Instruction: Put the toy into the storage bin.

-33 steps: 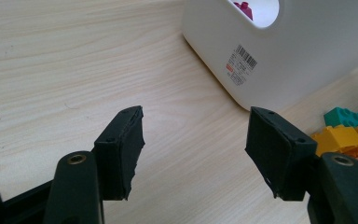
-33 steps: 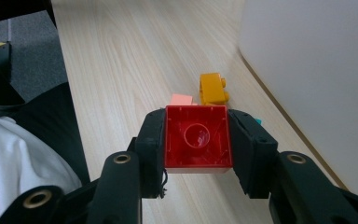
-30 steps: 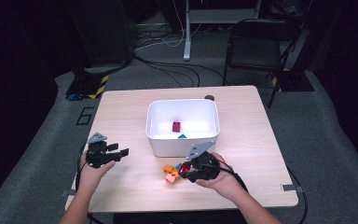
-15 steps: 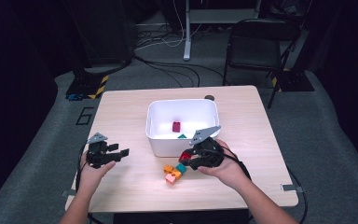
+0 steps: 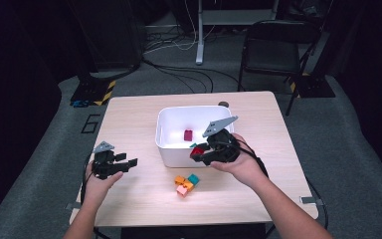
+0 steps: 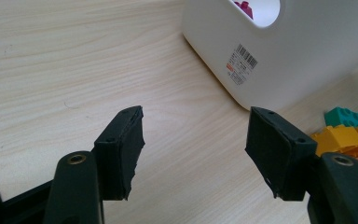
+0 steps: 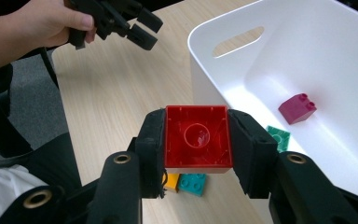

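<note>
Light wooden table [image 5: 144, 119], dark room: right gripper [image 7: 196, 140] clamps a red square plastic brick [image 7: 196, 136], hollow underside to its camera, raised over the near rim of the white plastic bin [image 5: 166, 149]. Left gripper [image 6: 196, 149] empty, jaws apart, low over the tabletop left of the bin.

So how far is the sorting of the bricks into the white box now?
Done: a magenta brick and a green one lie in the white box. In hand: the right tool grips a red brick beside its rim. Left: the small brick cluster on the table.
</note>
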{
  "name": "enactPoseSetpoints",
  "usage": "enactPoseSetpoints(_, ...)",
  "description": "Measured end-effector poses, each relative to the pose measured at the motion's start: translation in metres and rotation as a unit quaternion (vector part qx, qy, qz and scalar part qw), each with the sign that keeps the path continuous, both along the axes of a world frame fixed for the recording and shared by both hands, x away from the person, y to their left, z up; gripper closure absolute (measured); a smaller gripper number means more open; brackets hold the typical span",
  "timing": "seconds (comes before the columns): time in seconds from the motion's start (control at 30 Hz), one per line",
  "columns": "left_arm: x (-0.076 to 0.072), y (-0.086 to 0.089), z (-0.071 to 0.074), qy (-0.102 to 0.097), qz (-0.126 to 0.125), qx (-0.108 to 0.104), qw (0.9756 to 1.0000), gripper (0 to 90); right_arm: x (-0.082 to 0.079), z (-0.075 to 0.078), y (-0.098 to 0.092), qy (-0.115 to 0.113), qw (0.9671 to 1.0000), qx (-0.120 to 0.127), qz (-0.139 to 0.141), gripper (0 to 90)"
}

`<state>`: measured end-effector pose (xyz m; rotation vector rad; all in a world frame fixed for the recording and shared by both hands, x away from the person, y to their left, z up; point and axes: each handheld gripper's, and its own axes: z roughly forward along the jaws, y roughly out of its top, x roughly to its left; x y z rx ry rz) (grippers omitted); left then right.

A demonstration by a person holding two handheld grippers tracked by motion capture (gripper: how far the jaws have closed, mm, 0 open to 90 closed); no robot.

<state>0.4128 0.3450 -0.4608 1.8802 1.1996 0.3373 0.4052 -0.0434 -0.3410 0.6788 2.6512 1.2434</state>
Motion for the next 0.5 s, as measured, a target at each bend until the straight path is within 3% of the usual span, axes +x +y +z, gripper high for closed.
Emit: enactPoseSetpoints(0.5, 0.000, 0.000, 0.000, 0.001, 0.000, -0.001, 1.0000, 35.9, 0.030, 0.022, 0.011, -0.019, 0.9996, -0.002, -0.023, 58.5)
